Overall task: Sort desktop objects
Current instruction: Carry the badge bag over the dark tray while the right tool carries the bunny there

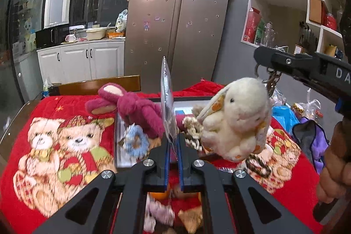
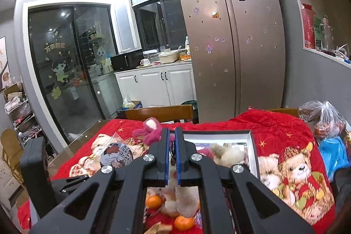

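My left gripper (image 1: 173,137) is shut on the lower edge of a clear plastic packet (image 1: 167,102), which stands upright and edge-on. In the right wrist view the packet (image 2: 116,152) shows a cartoon print, with the left gripper (image 2: 83,178) below it. My right gripper (image 1: 261,56) comes in from the right, shut on the metal keyring (image 1: 273,78) of a white plush rabbit (image 1: 237,120) that hangs in the air. In its own view the right gripper (image 2: 172,131) pinches the dark ring, and the rabbit's fur (image 2: 182,196) dangles under the fingers.
A black-framed tray (image 1: 117,142) on the red bear-print blanket (image 1: 54,146) holds a magenta plush (image 1: 136,111), a blue scrunchie (image 1: 136,142) and a leopard-print scrunchie (image 1: 193,131). Oranges (image 2: 153,201) lie near me. Bags and a purple cloth (image 1: 311,139) crowd the right side.
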A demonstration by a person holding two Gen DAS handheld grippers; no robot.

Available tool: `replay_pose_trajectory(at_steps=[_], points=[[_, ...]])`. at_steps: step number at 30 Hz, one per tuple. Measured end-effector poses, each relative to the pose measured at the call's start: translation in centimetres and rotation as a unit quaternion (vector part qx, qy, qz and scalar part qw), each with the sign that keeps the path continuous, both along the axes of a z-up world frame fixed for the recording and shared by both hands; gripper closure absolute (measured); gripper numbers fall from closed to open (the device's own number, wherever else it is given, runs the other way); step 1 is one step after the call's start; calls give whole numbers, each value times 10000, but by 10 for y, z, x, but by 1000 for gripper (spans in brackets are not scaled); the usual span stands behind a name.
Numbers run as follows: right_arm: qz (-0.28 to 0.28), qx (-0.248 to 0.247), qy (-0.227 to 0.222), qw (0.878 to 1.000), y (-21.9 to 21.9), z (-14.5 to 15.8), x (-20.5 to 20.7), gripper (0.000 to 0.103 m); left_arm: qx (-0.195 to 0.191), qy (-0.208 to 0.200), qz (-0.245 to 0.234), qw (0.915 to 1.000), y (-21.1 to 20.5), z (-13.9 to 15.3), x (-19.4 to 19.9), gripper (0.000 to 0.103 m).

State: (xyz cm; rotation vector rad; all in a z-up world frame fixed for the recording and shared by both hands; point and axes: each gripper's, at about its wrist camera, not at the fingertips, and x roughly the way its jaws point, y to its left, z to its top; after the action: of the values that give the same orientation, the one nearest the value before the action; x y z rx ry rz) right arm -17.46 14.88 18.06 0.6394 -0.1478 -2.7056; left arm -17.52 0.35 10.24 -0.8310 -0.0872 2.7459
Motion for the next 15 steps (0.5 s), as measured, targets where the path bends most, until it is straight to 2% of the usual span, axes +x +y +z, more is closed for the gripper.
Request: replay_pose_trajectory(at_steps=[6,10,15], points=[[-41,-51,-62,10000,3,-11,-48,98,-90,29,10,10000,8,-1,-34,97],[-84,-129,-156,9998,8,-22,-67,98,43,-137,29,9999,6,-15,-46,97],[-163,6,-258,9995,8,-35,-78,98,241,-359,126,9990,-4,-33,-57,97]])
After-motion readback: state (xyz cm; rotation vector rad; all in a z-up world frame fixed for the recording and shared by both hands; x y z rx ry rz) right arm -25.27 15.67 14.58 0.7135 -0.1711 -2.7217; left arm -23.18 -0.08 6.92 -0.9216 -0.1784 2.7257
